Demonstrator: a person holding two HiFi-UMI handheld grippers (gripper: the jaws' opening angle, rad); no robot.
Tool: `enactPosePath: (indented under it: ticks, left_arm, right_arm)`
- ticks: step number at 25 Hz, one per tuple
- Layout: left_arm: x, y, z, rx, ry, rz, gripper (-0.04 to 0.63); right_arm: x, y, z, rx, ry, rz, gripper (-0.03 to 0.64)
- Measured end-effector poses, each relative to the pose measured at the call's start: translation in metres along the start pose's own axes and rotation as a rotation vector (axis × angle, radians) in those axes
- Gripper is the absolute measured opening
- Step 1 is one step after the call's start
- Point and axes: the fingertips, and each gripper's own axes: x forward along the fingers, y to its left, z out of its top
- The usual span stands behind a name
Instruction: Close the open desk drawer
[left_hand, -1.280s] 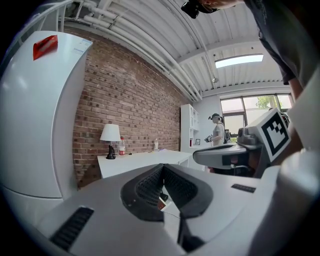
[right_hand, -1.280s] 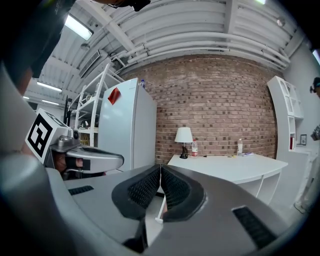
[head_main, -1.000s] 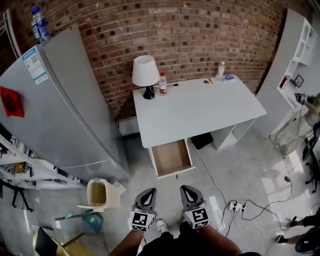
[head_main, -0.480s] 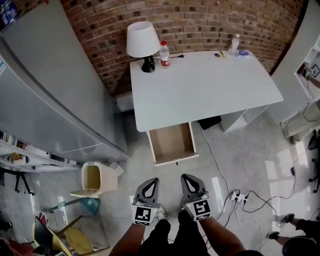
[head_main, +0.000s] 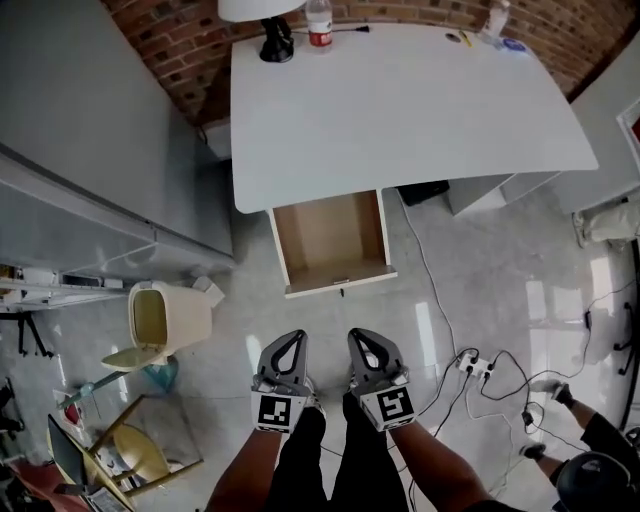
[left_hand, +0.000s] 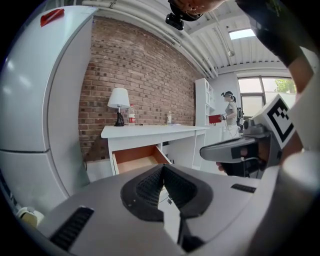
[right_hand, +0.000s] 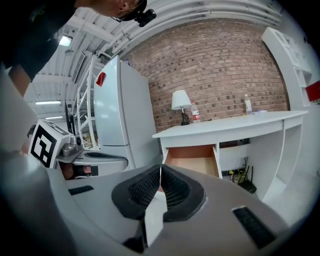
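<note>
White front panel, tan wood-coloured inside: the drawer (head_main: 332, 243) is pulled well out from under the desk (head_main: 420, 110), at the left end of the desk's front edge. It's a plain tray with thin white side walls and a bare tan bottom board. A small dark fitting (head_main: 341, 292) sits at the middle of the front panel; can't tell if it's a knob or a key.

Left gripper (head_main: 290, 340): jaws together, ribbed pads meet at the tips, nothing between them. Right gripper (head_main: 360, 336): same, jaws closed and empty. They're side by side over the glossy floor (head_main: 480, 290), both pointing at the drawer front and well apart from it. Each gripper view shows the open drawer straight past the closed tips.

Lamp (head_main: 262, 15) and a red-label bottle (head_main: 318, 25) are at the desk's back left corner. Grey fridge (head_main: 80, 120) stands beside the desk's left edge. A beige bin (head_main: 165, 320) with its lid up is on the floor, left of the grippers. A power strip (head_main: 472, 367) with cables lies to their right.
</note>
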Motion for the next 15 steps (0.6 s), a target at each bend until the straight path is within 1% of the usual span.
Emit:
enactPosePath:
  ticks: [2,5,7,9,12,15]
  left_arm:
    - [0.01,-0.004,-0.022,-0.007,0.02,-0.001,0.008]
    - [0.03,-0.009,-0.043,-0.055,0.006,0.005,0.008]
    - [0.04,-0.011,-0.06,-0.072,0.008,0.006,0.008]
    - [0.047,-0.015,-0.082,-0.079,0.028,0.005,0.008]
    - [0.055,-0.017,-0.11,-0.093,0.039,0.013,0.008]
    - [0.061,-0.013,-0.133,-0.103,0.054,0.024,0.008]
  right_arm:
    - [0.001,-0.009,-0.024,0.031,0.021,-0.014,0.029]
    - [0.008,-0.028,-0.054,0.025,0.048,-0.019,0.029]
    - [0.018,-0.039,-0.071,0.038,0.042,-0.021,0.029]
    - [0.026,-0.05,-0.087,0.049,0.032,-0.024,0.029]
    - [0.037,-0.067,-0.109,0.028,0.022,-0.022,0.029]
    - [0.047,-0.08,-0.133,0.019,0.033,-0.025,0.029]
